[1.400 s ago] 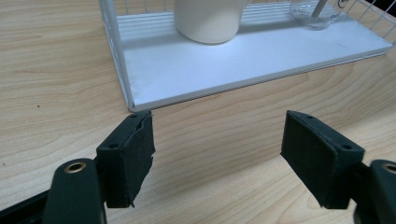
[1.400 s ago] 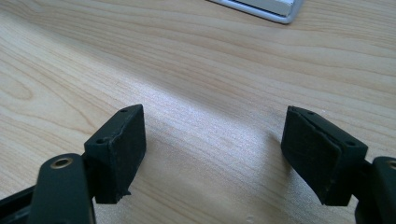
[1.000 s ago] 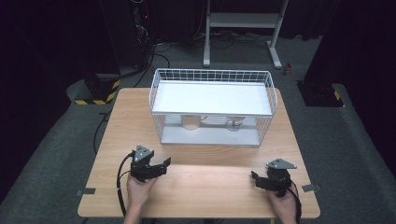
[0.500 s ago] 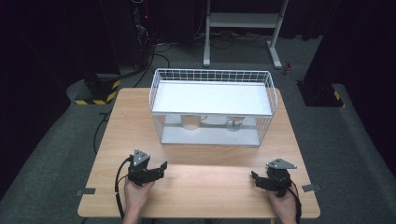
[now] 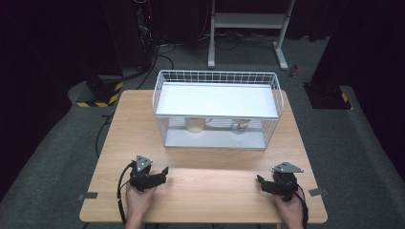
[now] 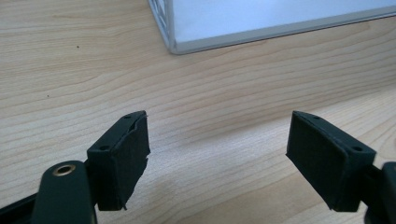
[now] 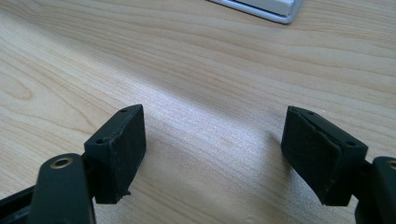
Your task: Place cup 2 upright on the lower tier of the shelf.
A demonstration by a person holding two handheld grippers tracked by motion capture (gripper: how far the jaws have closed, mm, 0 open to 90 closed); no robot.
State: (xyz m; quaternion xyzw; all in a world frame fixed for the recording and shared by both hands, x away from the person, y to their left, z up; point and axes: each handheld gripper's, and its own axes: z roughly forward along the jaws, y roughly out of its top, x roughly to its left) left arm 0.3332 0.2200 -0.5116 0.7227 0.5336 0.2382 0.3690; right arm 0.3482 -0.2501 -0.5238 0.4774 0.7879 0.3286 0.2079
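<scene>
My left gripper (image 5: 164, 172) rests low over the wooden table (image 5: 210, 186) near its front left, held by a hand, jaws pointing right. In the left gripper view my gripper (image 6: 217, 158) stands open with only bare wood between the pads. My right gripper (image 5: 260, 182) sits at the front right, jaws pointing left. In the right gripper view that gripper (image 7: 214, 154) is open too, with nothing between its fingers. A white wire basket (image 5: 217, 76) stands at the back middle of the table.
Inside the basket a white shelf board (image 5: 217, 100) covers a beige cup (image 5: 194, 125) and a small pale object (image 5: 240, 126). The basket's base corner (image 6: 173, 44) lies ahead of the left gripper. Cables and a metal stand (image 5: 248, 19) are on the floor beyond.
The left gripper has shifted slightly toward the table's near edge. The right gripper has kept still.
</scene>
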